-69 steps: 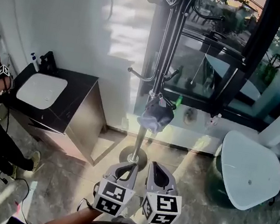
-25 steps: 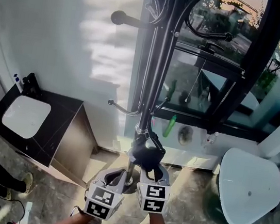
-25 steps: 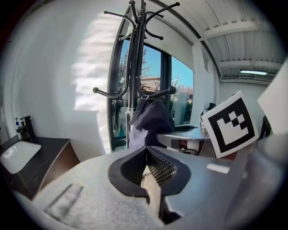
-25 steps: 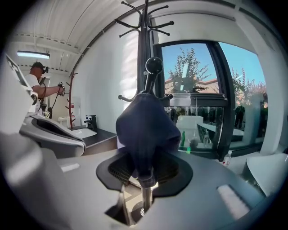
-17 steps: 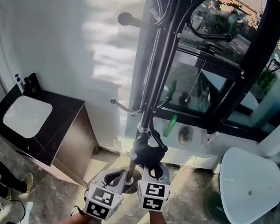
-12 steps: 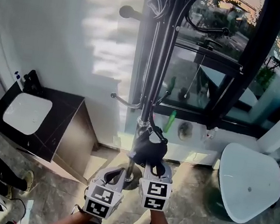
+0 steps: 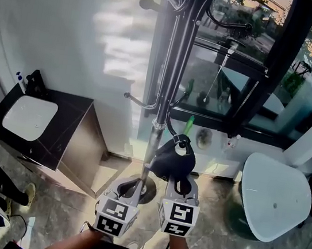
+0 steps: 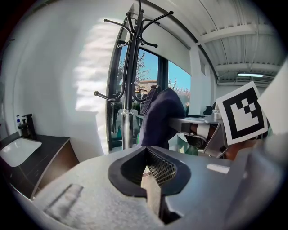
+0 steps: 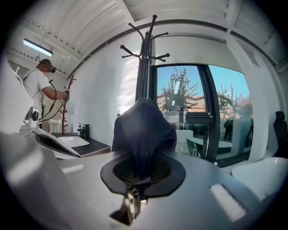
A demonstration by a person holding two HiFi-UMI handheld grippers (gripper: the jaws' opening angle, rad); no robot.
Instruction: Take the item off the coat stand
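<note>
- The right gripper [image 9: 140, 176] has its fingers closed tight on a fold of the dark blue fabric item [image 9: 144, 130], and the cloth bunches up and rises straight beyond the fingers
- In the head view the item sits just ahead of the right fingers and to the right of the coat stand [image 7: 163, 93] pole; a small loop shows at its far end, and I cannot tell whether that loop is hooked on the stand
- The left gripper [image 8: 148, 170] has its fingers together with nothing between them; the stand's pole rises just ahead of them and the item shows ahead and to their right
- The two grippers are held side by side, close together
- A black surface [image 7: 84, 97] with a white sink [image 7: 29, 118] lies well to the left of the left fingers
- A person [image 9: 38, 87] stands far off to the left of the right fingers
</note>
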